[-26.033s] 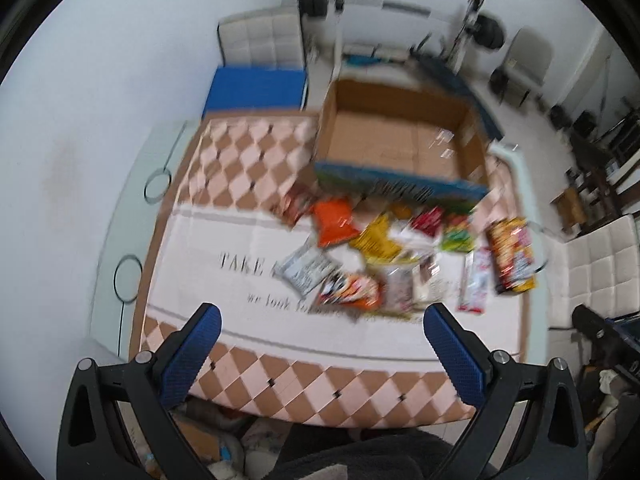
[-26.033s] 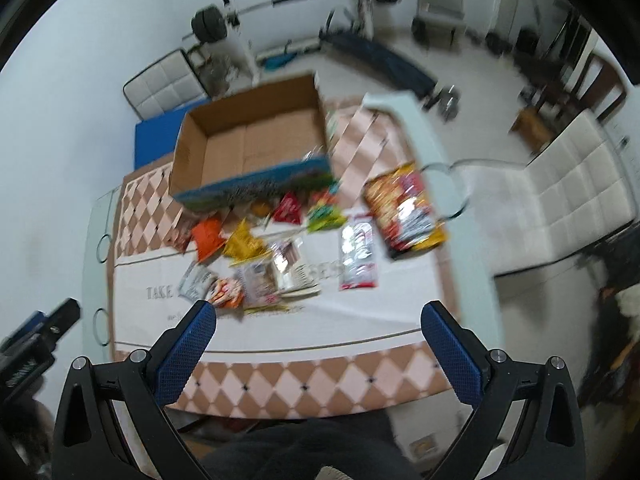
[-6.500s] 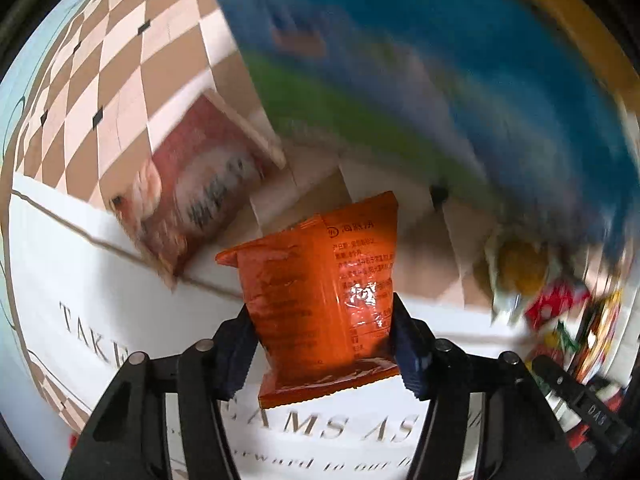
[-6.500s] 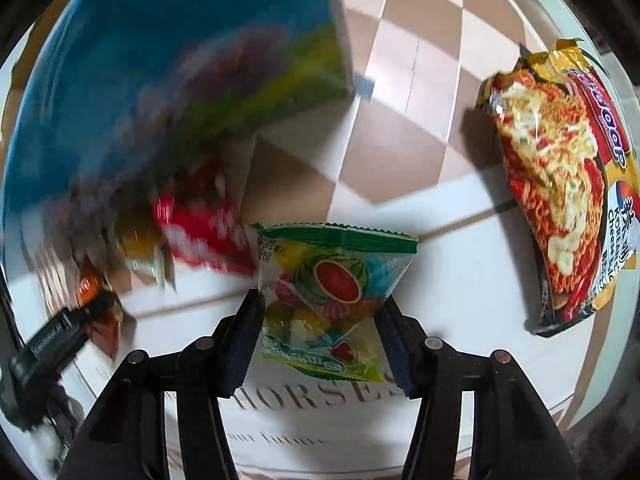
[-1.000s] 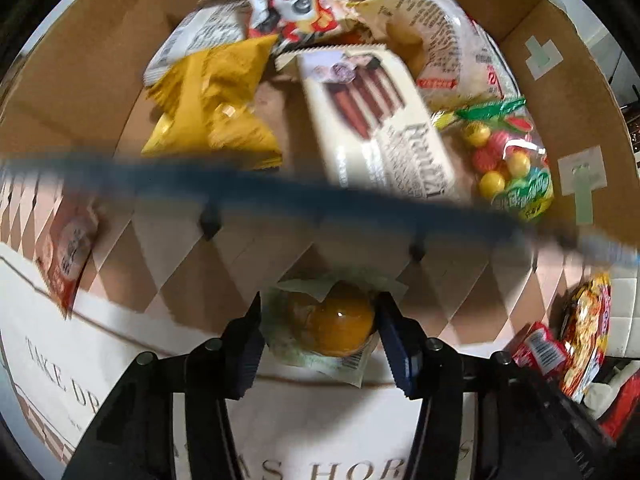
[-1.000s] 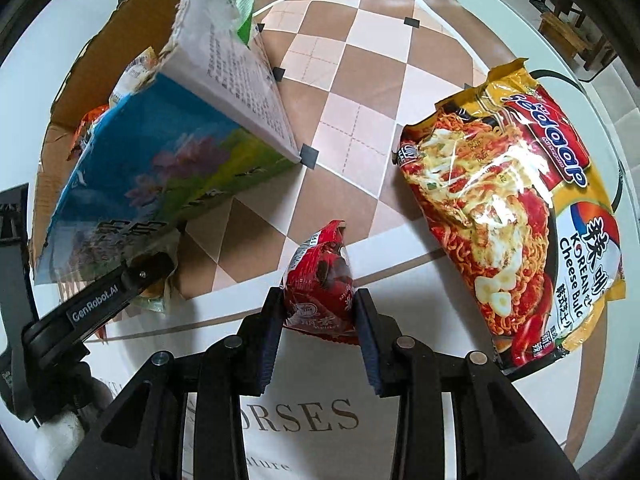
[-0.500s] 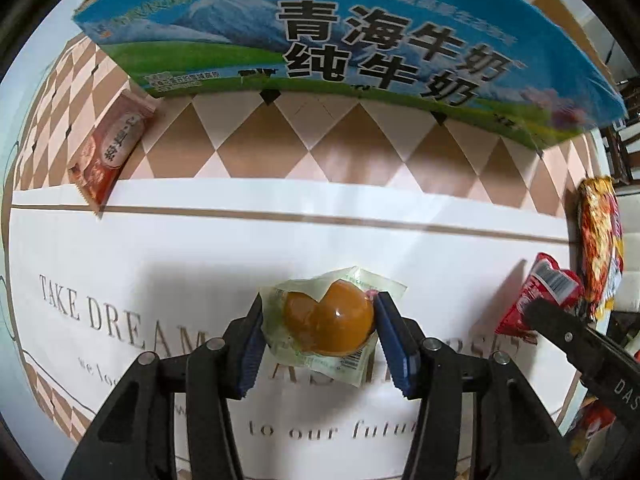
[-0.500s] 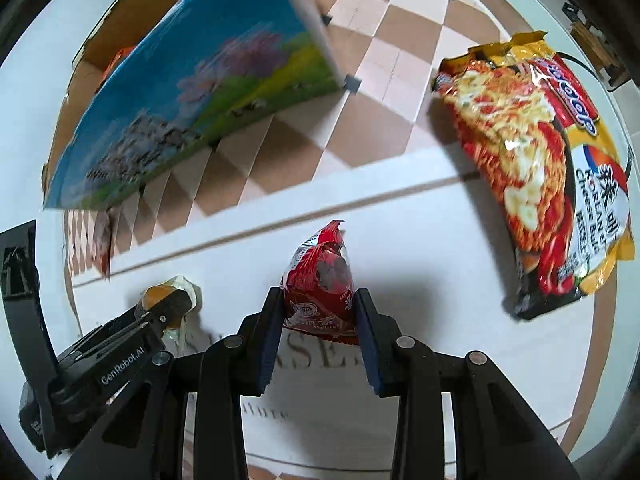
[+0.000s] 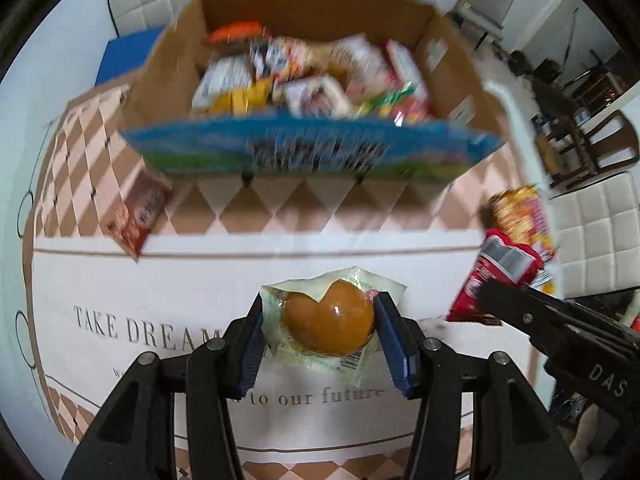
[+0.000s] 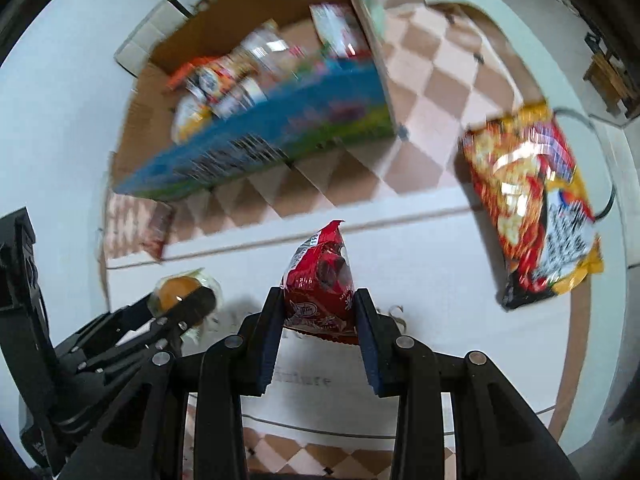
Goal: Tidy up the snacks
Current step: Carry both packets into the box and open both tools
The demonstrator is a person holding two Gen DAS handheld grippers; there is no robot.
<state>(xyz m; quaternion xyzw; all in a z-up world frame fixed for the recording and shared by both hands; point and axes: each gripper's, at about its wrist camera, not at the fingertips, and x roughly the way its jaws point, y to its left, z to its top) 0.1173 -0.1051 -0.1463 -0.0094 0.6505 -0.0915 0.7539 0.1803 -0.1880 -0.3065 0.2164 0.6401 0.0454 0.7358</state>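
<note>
Clamping a clear packet with a brown egg-like snack (image 9: 328, 328), the left tool (image 9: 320, 344) holds it above the tabletop (image 9: 168, 280); the right tool (image 10: 318, 324) pinches a red packet (image 10: 320, 292). Both sit short of the cardboard box (image 9: 168, 60), presumably for dropping among snacks already inside.

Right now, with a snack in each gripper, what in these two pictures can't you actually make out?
- Snacks in the cardboard box: motion blur smears them in both views; brands unreadable.
- Print on the box front: blurred.
- Tablecloth lettering: partly hidden behind the left gripper and egg packet.
- Noodle packet: blurred on the right wrist, partly covered by the red packet on the left wrist.
</note>
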